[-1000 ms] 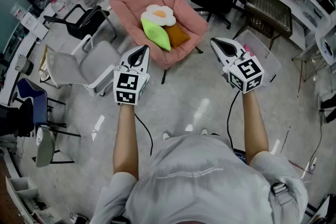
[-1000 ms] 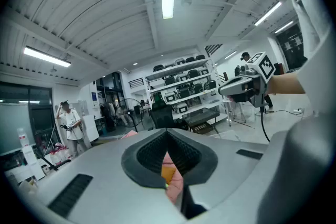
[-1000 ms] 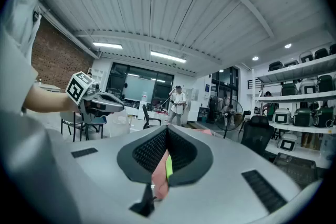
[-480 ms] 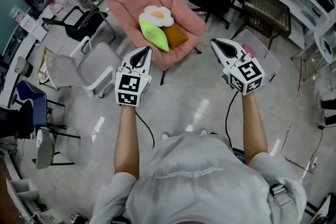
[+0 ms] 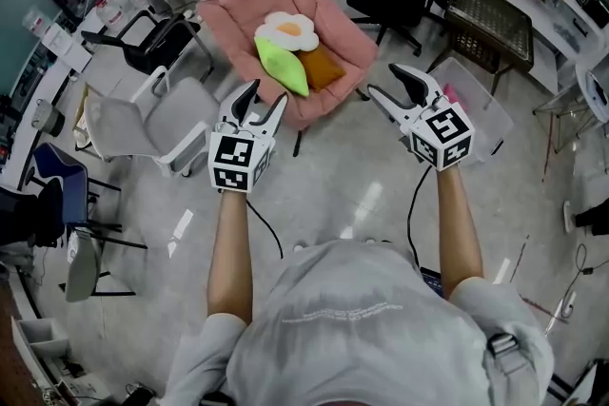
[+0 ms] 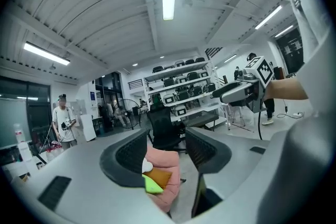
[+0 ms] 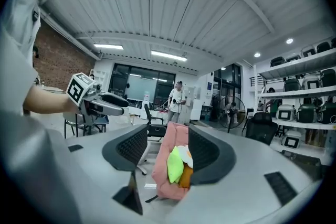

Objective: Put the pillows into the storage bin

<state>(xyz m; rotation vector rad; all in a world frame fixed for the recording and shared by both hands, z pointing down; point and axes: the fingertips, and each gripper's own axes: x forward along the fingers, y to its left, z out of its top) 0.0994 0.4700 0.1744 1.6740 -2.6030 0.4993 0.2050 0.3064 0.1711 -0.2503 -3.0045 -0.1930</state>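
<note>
Three pillows (image 5: 283,64) sit on the pink chair (image 5: 238,14), just ahead of the left gripper (image 5: 265,95) and farther from the right gripper (image 5: 385,81). Both grippers' jaws have just opened, and they hold nothing.

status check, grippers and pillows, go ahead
Left gripper and right gripper: jaws just opened, nothing between them. Three pillows on pink chair, untouched. Clear storage bin on floor, right. No obstacle seen.

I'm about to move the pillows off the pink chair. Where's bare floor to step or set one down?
Bare floor lies between the pink chair and the person, reaching right to the clear storage bin. The chair's seat is crowded: flower pillow, green pillow and orange pillow fill its middle. Left is tight beside the grey chair.
</note>
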